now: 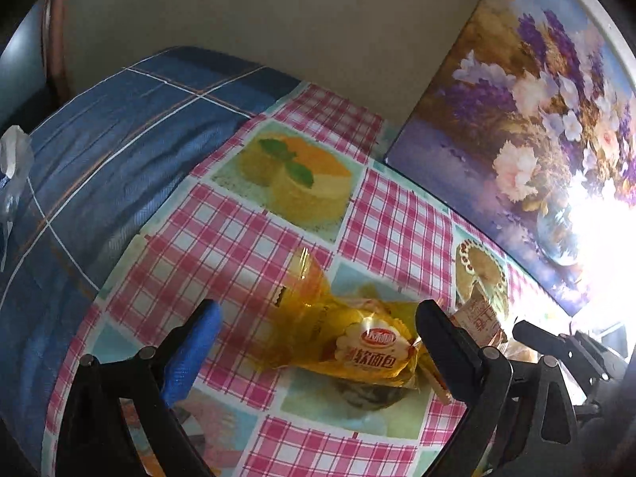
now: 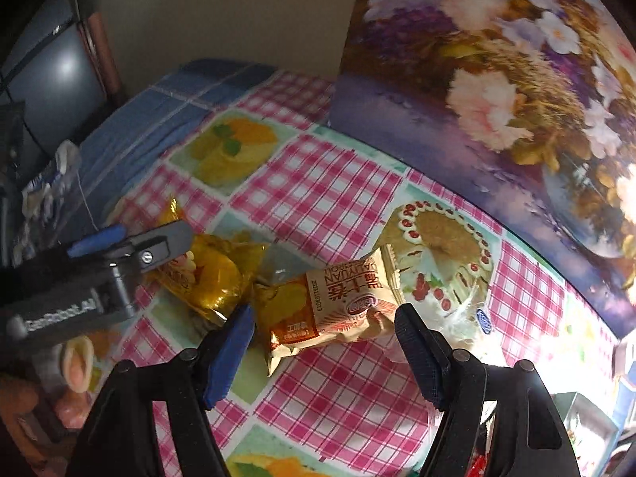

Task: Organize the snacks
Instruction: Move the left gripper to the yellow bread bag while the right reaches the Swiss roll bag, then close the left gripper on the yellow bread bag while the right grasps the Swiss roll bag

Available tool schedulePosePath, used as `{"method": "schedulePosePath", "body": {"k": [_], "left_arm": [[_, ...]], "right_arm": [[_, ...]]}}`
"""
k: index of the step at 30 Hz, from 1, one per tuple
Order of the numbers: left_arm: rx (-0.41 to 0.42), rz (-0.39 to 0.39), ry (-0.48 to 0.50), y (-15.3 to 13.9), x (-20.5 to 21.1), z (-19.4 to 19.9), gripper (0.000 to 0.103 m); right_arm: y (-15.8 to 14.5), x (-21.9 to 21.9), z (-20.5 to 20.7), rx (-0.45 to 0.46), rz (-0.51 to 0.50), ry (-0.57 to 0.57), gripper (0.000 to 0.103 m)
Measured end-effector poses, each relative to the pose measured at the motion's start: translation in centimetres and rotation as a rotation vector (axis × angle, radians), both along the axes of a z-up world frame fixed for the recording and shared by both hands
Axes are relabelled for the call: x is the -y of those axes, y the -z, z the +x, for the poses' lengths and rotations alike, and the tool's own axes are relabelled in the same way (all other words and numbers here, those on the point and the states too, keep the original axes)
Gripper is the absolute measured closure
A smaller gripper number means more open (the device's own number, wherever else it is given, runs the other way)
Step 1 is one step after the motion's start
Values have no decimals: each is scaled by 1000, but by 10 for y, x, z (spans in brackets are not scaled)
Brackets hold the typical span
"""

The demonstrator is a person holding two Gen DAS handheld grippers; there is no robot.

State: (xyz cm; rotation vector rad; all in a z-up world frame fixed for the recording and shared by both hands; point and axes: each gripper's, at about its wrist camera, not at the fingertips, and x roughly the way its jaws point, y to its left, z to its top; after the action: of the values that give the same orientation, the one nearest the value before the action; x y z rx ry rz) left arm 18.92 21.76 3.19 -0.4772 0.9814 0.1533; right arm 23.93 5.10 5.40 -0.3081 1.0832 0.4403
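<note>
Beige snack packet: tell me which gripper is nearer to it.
Right. The right gripper straddles the beige snack packet, open around it. The left gripper is over the yellow bread packet beside it.

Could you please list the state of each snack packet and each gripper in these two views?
yellow bread packet: sealed, lying flat on the tablecloth, between the open left fingers.
beige roll packet: sealed, lying flat beside the yellow one, not gripped.
left gripper: open, straddling the yellow packet.
right gripper: open, over the beige packet.
</note>
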Motion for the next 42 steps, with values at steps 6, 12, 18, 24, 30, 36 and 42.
{"method": "schedulePosePath", "body": {"k": [6, 12, 18, 24, 30, 36, 42], "left_arm": [[-16, -5, 76, 6, 14, 6, 5], [-23, -2, 126, 10, 26, 10, 5], [-45, 60, 131, 13, 33, 12, 5], [-46, 96, 135, 14, 37, 12, 8], [-35, 114, 145, 13, 38, 13, 18], [-37, 123, 126, 13, 30, 10, 19], [-44, 131, 87, 13, 17, 7, 19]], "right_arm": [[6, 3, 4, -10, -30, 7, 26], [10, 7, 4, -11, -43, 3, 23], [12, 7, 3, -6, -60, -18, 19], [14, 5, 3, 3, -87, -42, 15], [16, 3, 6, 1, -107, -60, 12], [18, -1, 8, 11, -134, -76, 5], [20, -12, 6, 13, -150, -130, 5]]}}
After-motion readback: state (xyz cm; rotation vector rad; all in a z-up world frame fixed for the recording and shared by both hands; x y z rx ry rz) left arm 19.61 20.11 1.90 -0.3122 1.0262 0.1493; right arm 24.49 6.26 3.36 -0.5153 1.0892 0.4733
